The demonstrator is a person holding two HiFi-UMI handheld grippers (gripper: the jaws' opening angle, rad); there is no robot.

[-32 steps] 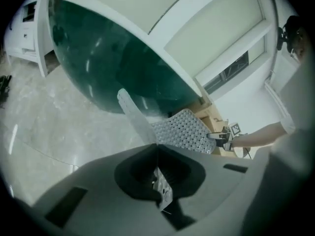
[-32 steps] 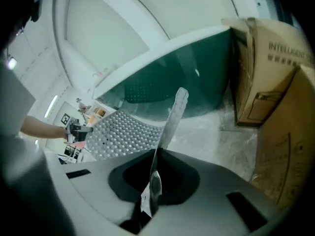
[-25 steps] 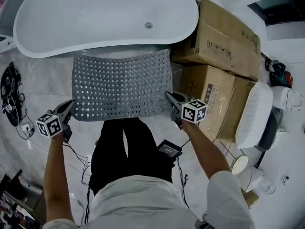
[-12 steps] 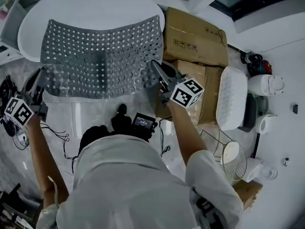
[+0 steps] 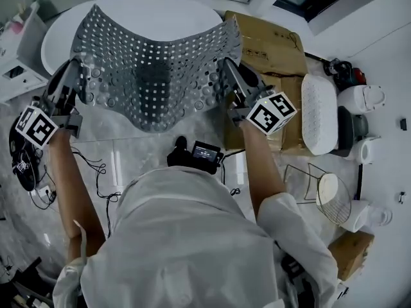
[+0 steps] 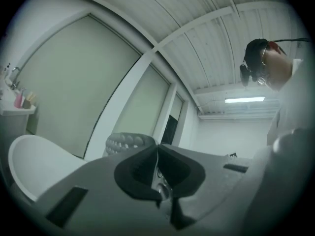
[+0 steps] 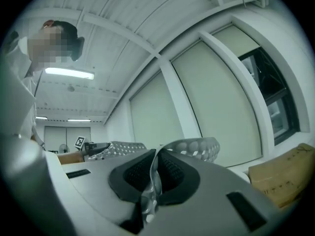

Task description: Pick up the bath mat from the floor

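Bath mat held up between both grippers, off the floor.
Nearest, the left gripper [image 5: 70,69] and right gripper [image 5: 228,68] each have their fingers pinched tight on a side edge of the grey perforated bath mat [image 5: 154,76], which sags in the middle above the pale floor [image 5: 122,153]. Beyond it lies the white bathtub [image 5: 186,11], with cardboard boxes [image 5: 273,43] at its right end.

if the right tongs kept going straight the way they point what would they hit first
The right tongs are shut on the bath mat, whose curled edge rises just ahead of them. Past that, probably the window wall, though depth is unclear.
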